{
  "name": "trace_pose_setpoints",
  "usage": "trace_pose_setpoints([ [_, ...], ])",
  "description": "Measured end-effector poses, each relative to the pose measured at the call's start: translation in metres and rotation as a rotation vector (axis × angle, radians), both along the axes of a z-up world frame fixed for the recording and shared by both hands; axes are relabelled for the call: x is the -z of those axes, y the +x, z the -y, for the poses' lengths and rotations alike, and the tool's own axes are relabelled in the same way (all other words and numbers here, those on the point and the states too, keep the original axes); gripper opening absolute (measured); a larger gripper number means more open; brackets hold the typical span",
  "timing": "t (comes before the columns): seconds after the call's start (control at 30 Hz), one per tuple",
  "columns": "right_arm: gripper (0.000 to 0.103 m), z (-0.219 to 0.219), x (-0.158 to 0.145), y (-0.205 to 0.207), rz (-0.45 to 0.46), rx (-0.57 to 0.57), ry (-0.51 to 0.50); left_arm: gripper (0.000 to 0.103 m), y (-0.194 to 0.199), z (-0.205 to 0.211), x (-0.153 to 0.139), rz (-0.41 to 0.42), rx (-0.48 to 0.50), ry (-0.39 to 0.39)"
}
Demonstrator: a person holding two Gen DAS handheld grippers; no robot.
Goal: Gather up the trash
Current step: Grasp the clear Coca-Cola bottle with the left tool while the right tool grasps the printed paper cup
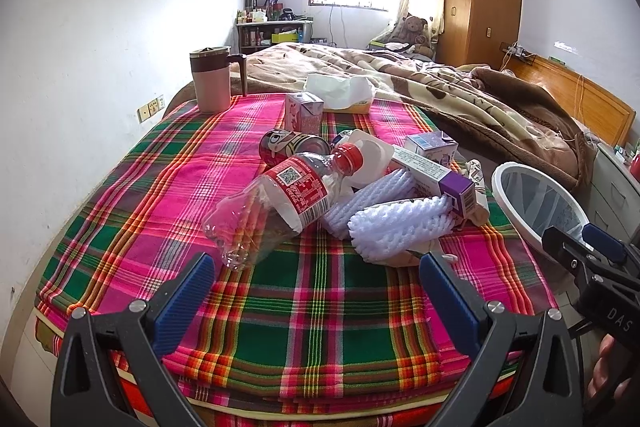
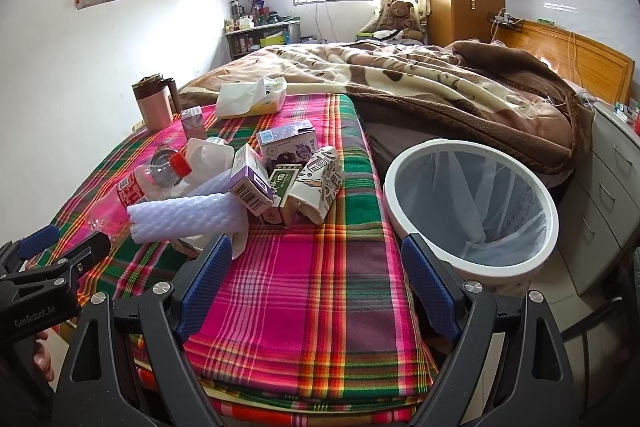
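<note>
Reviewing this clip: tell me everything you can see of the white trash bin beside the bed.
The trash bin is round, with a thick white rim, seemingly plastic, and a thin translucent liner hanging in loose folds inside. It looks empty; no trash shows in it. It stands open-topped on the floor, close against the right edge of the plaid-covered bed, in front of a white drawer unit. Its lower body is mostly hidden. Neither gripper touches it.

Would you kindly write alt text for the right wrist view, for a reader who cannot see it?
Open right gripper jaws hover over a plaid cloth on a bed, facing a pile of trash: a crushed plastic bottle, foam netting and small cartons. A white bin with a clear liner stands to the right, beside the bed.
</note>
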State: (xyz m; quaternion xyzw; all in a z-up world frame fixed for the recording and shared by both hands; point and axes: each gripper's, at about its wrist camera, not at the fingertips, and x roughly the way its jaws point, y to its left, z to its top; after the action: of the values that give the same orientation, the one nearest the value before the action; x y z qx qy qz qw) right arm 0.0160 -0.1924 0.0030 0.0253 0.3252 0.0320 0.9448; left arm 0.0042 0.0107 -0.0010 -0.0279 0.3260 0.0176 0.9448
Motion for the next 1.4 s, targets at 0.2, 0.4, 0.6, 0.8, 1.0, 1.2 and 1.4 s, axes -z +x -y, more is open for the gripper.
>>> trace_pose_setpoints([
  [0.2, 0.088, 0.000, 0.000, 0.004, -0.003, 0.007, -0.013, 0.103, 0.005, -0.003, 0.002, -0.007, 0.000, -0.001],
  [0.4, 0.088, 0.000, 0.003, 0.009, -0.011, 0.015, -0.021, 0.103, 0.010, -0.008, 0.004, -0.016, -0.009, -0.002],
  [0.6, 0.088, 0.005, 0.003, 0.017, -0.003, 0.021, -0.019, 0.103, 0.019, -0.020, 0.006, -0.027, -0.001, 0.007],
  [0.8, 0.088, 0.011, 0.007, 0.049, 0.000, 0.035, -0.045, 0.103, 0.039, -0.045, 0.008, -0.044, -0.004, 0.028],
  [1.0, 0.088, 0.006, 0.020, 0.082, -0.054, 0.011, -0.047, 0.103, 0.073, -0.065, 0.018, -0.090, 0.001, 0.023],
  [1.2, 0.088, -0.001, 0.035, 0.103, -0.133, -0.014, -0.041, 0.103, 0.092, -0.066, 0.027, -0.132, 0.087, -0.018],
  [1.4, 0.088, -0.001, 0.041, 0.112, -0.174, -0.032, -0.012, 0.103, 0.105, -0.054, 0.030, -0.181, 0.165, 0.021],
])
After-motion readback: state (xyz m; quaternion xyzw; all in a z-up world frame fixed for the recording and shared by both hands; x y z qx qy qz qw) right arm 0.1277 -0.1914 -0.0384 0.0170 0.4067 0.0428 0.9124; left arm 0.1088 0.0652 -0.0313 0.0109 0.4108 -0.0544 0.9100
